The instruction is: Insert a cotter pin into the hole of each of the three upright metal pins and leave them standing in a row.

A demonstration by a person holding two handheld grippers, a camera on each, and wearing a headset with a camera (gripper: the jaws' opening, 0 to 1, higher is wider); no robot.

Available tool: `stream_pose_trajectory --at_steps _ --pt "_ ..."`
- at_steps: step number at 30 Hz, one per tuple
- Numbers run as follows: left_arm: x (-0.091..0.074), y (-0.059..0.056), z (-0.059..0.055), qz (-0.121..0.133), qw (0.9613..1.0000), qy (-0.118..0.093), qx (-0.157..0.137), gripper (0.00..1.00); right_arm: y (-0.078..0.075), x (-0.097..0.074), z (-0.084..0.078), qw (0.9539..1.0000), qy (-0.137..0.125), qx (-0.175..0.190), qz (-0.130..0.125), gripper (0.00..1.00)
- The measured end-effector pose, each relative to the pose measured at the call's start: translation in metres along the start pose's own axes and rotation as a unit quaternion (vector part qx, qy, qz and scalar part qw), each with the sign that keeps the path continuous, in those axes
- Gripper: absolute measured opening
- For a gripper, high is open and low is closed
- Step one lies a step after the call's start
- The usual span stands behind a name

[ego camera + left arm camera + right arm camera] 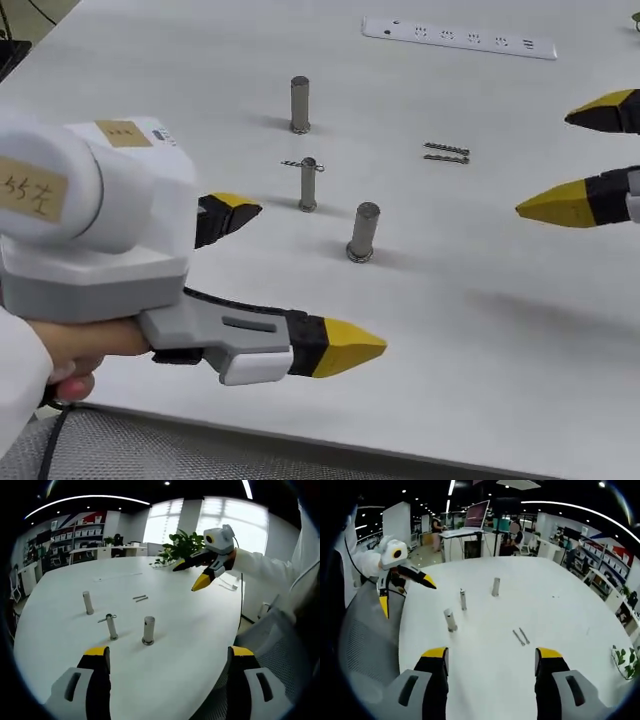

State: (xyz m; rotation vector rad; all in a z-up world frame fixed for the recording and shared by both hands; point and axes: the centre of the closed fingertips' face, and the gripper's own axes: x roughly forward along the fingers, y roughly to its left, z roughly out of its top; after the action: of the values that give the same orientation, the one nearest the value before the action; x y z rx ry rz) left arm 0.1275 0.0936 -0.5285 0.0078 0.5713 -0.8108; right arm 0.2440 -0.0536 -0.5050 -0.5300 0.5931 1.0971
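Bright, even light falls from above on the matt white tabletop (480,380) in the head view; there is no glare on it; the three short upright grey metal pins (308,185) throw only faint, soft-edged shadows, spreading to more than one side; a broad pale shadow lies on the table below the black-and-yellow-jawed right gripper (544,162); the big white body of the left gripper (312,277), nearest the lens, looks slightly soft. Both gripper views bend strongly toward their edges, curving the table rim and the long ceiling strip lights (85,499); in the left gripper view the tall windows (220,515) are blown out to white; the right gripper view is dimmer, and the room far behind the table is fuzzy.
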Motion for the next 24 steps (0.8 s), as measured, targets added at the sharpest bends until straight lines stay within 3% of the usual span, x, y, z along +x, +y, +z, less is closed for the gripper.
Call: stream_pose_trajectory --at_steps 10,17,24 --pt "-0.005 0.003 -0.003 0.002 1.0 0.0 -0.006 0.97 -0.022 0.026 0.003 0.9986 0.035 -0.037 0.014 0.59" --pt "-0.008 0.004 0.0 0.0 1.0 -0.004 -0.005 0.96 -0.019 0.041 -0.006 0.9941 0.077 -0.068 0.035 0.53" --pt "-0.012 0.006 0.002 0.002 0.9999 -0.009 -0.009 0.94 -0.028 0.057 -0.01 0.9916 0.094 -0.081 0.036 0.39"
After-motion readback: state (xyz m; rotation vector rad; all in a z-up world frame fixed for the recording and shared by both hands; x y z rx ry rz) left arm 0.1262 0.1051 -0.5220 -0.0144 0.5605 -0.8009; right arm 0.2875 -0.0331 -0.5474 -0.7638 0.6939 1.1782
